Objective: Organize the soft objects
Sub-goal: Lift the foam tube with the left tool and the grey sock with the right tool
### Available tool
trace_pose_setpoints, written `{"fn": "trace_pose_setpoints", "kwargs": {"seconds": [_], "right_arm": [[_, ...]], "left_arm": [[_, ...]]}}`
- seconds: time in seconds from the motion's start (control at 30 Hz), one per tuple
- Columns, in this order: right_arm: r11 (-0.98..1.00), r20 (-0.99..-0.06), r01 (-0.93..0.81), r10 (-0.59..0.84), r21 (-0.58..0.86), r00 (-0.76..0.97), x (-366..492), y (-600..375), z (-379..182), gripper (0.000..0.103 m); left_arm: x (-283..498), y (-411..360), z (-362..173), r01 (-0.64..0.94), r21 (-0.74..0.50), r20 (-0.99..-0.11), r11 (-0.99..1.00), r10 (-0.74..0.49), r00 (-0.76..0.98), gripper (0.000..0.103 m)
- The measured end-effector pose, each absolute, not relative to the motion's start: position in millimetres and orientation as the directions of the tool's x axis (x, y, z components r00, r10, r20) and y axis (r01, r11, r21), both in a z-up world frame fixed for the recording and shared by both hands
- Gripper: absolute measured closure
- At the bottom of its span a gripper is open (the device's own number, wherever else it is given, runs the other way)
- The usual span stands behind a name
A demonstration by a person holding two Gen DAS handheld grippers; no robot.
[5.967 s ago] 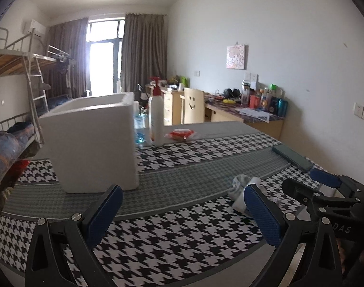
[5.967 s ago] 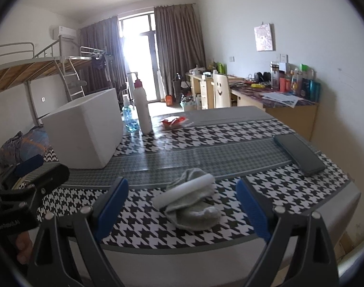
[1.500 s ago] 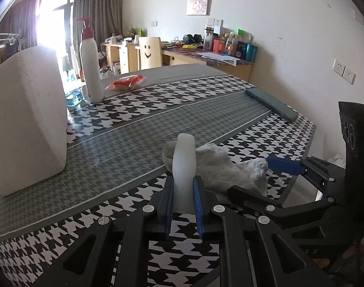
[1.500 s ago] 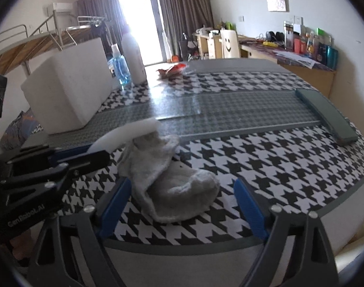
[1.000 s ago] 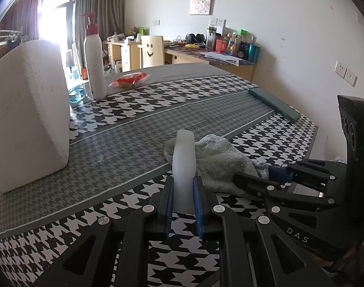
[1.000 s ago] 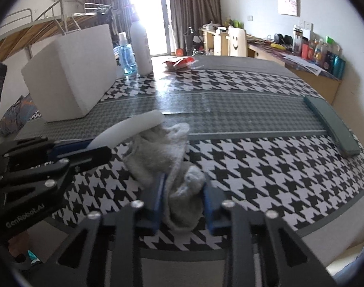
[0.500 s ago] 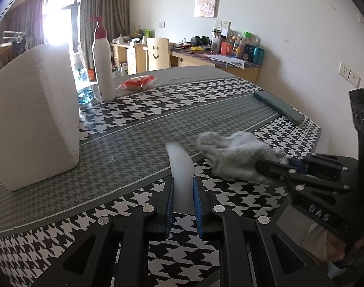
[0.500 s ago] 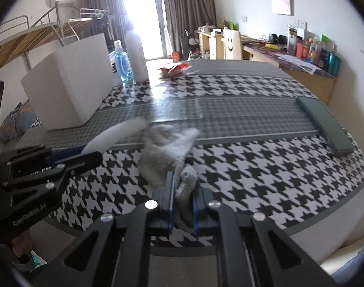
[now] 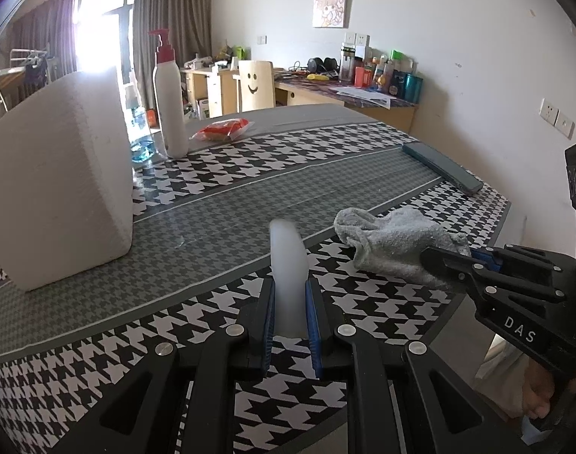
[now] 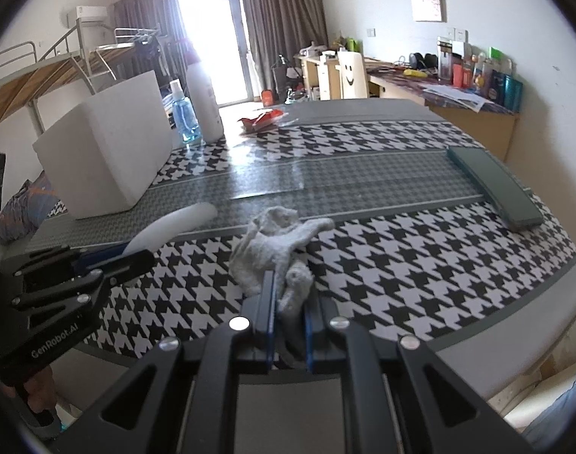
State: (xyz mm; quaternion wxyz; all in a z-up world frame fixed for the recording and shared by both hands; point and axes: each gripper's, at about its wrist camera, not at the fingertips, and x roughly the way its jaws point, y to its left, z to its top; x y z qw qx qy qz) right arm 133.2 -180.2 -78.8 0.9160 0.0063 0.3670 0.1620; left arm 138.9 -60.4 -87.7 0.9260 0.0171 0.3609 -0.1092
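While the left gripper point(image 9: 290, 325) squeezes the white stick point(image 9: 288, 265), the right gripper point(image 10: 288, 325) pinches the gray sock point(image 10: 272, 249) just beside it, far from the white box point(image 10: 106, 159).

Right gripper point(image 10: 288, 302) is closed on a grey sock point(image 10: 276, 242), which is bunched above the houndstooth table point(image 10: 420, 249). Left gripper point(image 10: 136, 253), at frame left, clamps a white foam strip point(image 10: 178, 223). A white box point(image 10: 110, 155) stands beyond.

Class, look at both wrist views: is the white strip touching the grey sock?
Apart. In the left wrist view, patterned table shows between the white strip in the left tool and the grey sock.
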Motion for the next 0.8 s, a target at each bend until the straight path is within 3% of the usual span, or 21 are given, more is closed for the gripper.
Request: {"fn": "trace_pose_setpoints", "kwargs": {"seconds": [0.8], "right_arm": [[0.954,-0.605,-0.274,0.289,0.121,0.742,91.2,-188.5,-55.9,0.088]], "left_arm": [[89.7,-63.4,-64.1,0.244,-0.019,-0.599,0.97,-0.206,0.774,0.086]]}}
